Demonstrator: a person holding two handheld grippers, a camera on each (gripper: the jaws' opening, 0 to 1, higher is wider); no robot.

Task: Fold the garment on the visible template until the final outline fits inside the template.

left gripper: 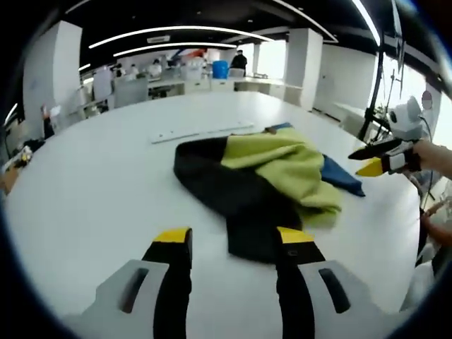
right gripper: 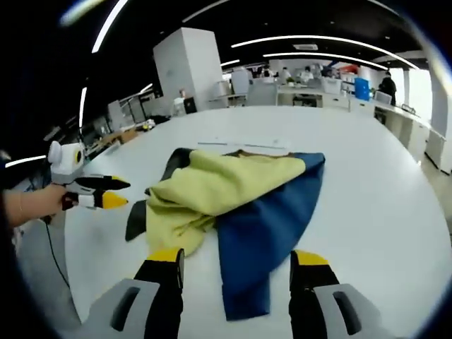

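A crumpled garment lies on the white table (left gripper: 92, 205): a black part (left gripper: 233, 194), a yellow-green part (left gripper: 289, 166) and a blue part (left gripper: 342, 176). My left gripper (left gripper: 233, 240) stands open just short of the black hem, nothing between its yellow-tipped jaws. From the other side the yellow-green part (right gripper: 212, 187) and the blue part (right gripper: 261, 233) face my right gripper (right gripper: 236, 258), which is open above the blue edge. The right gripper (left gripper: 381, 161), held by a hand, hovers off the garment's far side. The left gripper (right gripper: 104, 192) hangs beside the garment's black edge (right gripper: 135, 220).
A thin white strip (left gripper: 201, 133) lies on the table beyond the garment, also seen as the strip (right gripper: 244, 145). A black stand (left gripper: 374, 106) rises near the table edge. A cable (right gripper: 53, 247) hangs by the rim. Desks and people are far behind.
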